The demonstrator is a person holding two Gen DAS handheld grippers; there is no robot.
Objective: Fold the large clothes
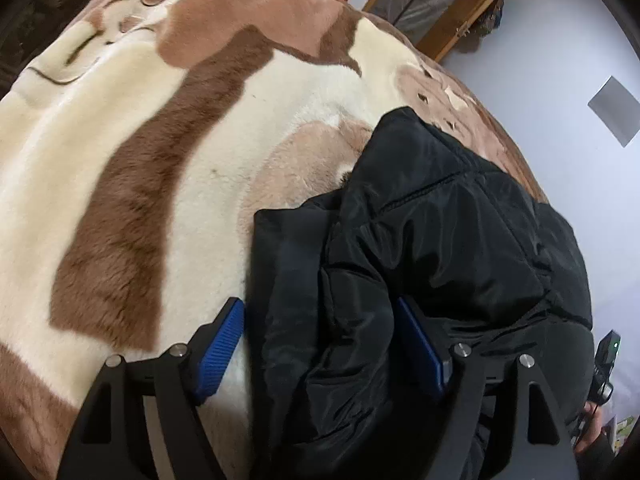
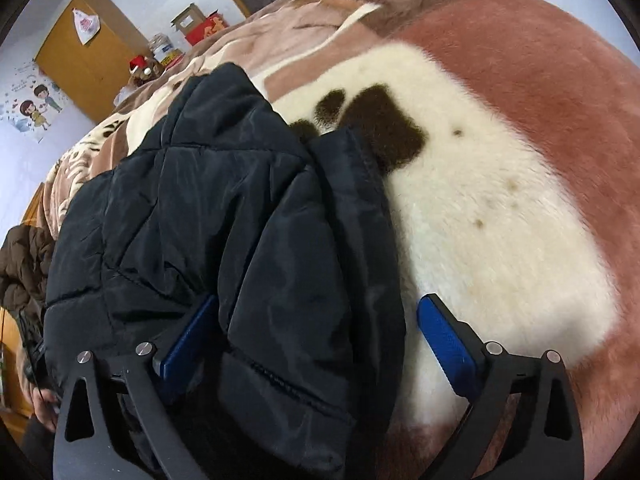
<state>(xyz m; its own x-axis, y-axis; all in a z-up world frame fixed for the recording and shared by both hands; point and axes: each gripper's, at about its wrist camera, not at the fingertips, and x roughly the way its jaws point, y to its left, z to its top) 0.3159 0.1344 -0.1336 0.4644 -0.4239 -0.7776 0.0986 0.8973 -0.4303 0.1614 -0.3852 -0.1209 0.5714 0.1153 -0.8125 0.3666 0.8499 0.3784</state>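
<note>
A big black puffy jacket (image 1: 432,248) lies bunched up on a fluffy blanket (image 1: 132,152) with cream and brown shapes; in the left wrist view it fills the lower right of the frame, and in the right wrist view the jacket (image 2: 224,216) fills the lower left. The left gripper (image 1: 324,344) has its jaws spread wide with a thick fold of the jacket between them. Its right blue pad (image 1: 420,344) touches the cloth, but the left pad (image 1: 222,344) sits apart, over the blanket. The right gripper (image 2: 320,344) is spread wide too, around another fold. Its left pad (image 2: 188,340) is tucked against the jacket, and its right pad (image 2: 444,336) is just beside the jacket's edge, over the cream fur. A yellow wooden cupboard (image 2: 88,52) stands at the upper left of the right wrist view.
</note>
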